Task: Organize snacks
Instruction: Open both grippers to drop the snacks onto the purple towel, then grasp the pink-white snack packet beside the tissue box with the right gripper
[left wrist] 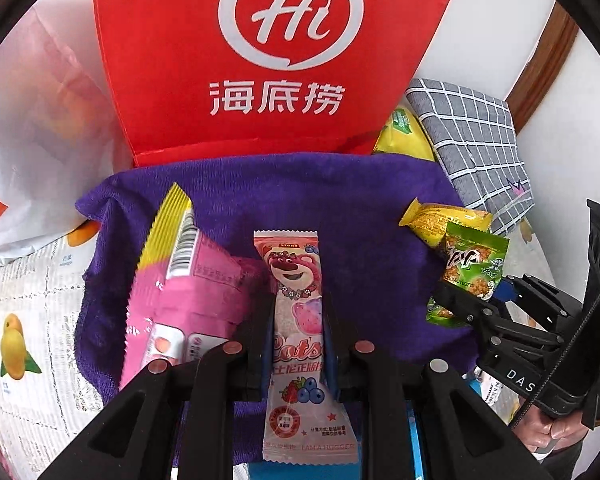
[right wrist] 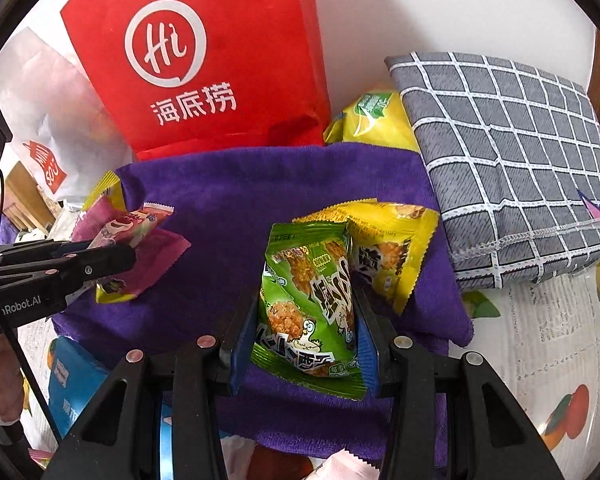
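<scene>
My left gripper is shut on a pink bear snack packet over the purple towel. A bigger pink and yellow packet lies to its left on the towel. My right gripper is shut on a green snack packet; it also shows in the left wrist view. A yellow snack packet lies just behind the green one. The left gripper with the pink packets shows at the left of the right wrist view.
A red paper bag stands behind the towel. A yellow chips bag and a grey checked cushion lie at the back right. A white shopping bag stands at the left. A blue box lies by the towel's front.
</scene>
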`<state>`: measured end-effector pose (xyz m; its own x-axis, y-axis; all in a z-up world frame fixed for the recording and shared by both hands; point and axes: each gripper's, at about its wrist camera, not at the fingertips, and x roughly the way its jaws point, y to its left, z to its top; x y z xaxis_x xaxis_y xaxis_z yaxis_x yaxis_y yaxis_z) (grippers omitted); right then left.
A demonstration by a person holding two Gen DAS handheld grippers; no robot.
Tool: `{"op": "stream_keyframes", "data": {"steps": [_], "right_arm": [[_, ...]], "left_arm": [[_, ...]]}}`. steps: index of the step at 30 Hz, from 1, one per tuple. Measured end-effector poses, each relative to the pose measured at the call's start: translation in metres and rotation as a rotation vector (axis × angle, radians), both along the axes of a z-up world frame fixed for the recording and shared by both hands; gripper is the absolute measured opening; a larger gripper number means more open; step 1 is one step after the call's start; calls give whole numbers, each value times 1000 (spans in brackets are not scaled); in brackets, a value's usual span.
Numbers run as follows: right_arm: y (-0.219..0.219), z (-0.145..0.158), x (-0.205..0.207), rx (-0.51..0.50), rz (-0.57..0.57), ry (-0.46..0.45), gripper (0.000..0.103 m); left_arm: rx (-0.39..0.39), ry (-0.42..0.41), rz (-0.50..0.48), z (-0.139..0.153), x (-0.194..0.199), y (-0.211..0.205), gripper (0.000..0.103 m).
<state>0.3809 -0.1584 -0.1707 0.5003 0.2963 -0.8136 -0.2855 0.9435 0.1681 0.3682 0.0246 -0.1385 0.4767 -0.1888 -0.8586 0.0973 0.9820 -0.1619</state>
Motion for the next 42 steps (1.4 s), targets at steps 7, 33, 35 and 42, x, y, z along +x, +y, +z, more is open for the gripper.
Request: {"op": "stream_keyframes", "data": {"steps": [7, 33, 35, 42], "right_arm": [[-4, 9, -7, -15, -5, -36, 62], [-67, 4, -115, 88, -100, 49, 67], [-66, -5, -117, 95, -116, 65, 67], [-65, -25, -111, 195, -176, 122, 67]], "left_arm": [[-4, 10, 3, 2, -1, 0, 28], [-11, -60, 80, 37, -112, 23, 54], [-22, -54, 90, 33, -118, 30, 54], [-79, -49, 114, 30, -137, 55, 54]]}}
